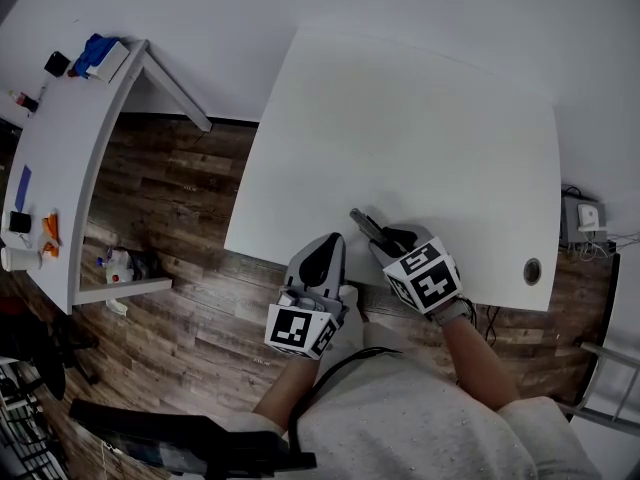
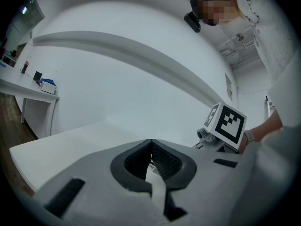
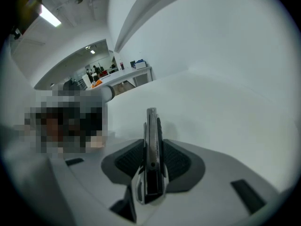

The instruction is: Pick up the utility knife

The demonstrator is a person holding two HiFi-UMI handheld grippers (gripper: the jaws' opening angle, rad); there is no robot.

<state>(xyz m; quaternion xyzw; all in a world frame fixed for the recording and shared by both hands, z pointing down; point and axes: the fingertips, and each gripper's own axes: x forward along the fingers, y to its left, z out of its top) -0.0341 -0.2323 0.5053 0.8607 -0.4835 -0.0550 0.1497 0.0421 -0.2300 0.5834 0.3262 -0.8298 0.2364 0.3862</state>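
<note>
The utility knife (image 3: 151, 149), a slim dark and silver handle, stands on edge between the pads of my right gripper (image 3: 153, 166), which is shut on it. In the head view the knife (image 1: 366, 226) juts up-left from the right gripper (image 1: 392, 240), low over the white table (image 1: 420, 118) near its front edge. My left gripper (image 1: 325, 253) hovers at the table's front edge, just left of the right one. In the left gripper view its pads (image 2: 162, 161) meet at the tips, with nothing between the shut left gripper (image 2: 151, 157).
The table has a cable hole (image 1: 532, 270) at its front right corner. A second white desk (image 1: 60, 168) with small items stands at the left across wooden floor. A black chair (image 1: 180, 443) is at the lower left. The right gripper's marker cube (image 2: 227, 121) shows beside the left one.
</note>
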